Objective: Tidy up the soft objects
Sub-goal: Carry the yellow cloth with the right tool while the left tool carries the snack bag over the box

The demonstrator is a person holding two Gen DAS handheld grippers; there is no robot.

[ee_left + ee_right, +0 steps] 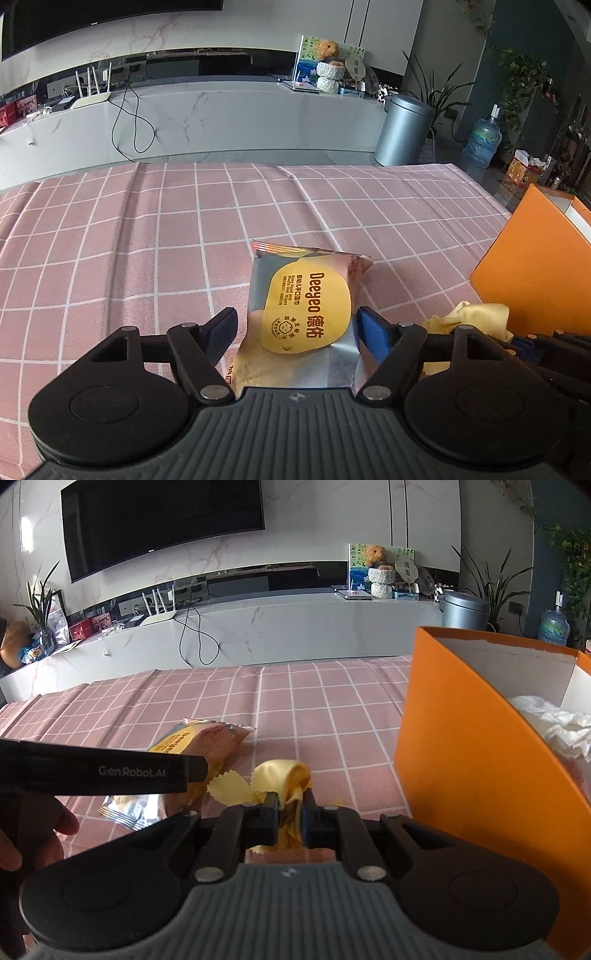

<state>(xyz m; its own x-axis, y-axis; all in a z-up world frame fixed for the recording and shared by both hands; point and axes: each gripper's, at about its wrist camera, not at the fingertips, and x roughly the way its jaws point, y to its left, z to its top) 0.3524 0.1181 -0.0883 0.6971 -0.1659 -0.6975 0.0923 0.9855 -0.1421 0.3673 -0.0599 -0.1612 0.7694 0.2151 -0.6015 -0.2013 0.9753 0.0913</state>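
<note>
A silver and yellow Deeyeo wet-wipes pack (301, 314) lies on the pink checked tablecloth (147, 251). My left gripper (297, 326) is open, one finger on each side of the pack. The pack also shows in the right wrist view (207, 746), partly behind the left gripper's body (99, 770). My right gripper (290, 808) is shut on a yellow cloth (284, 779) with pinked edges, just above the tablecloth. The cloth also shows in the left wrist view (476, 317). An open orange box (461, 760) stands right of it.
White crumpled tissue (550, 720) lies inside the orange box (535, 266). Beyond the table's far edge are a grey marble TV bench (221, 110), a grey bin (402, 129) and a water bottle (482, 142).
</note>
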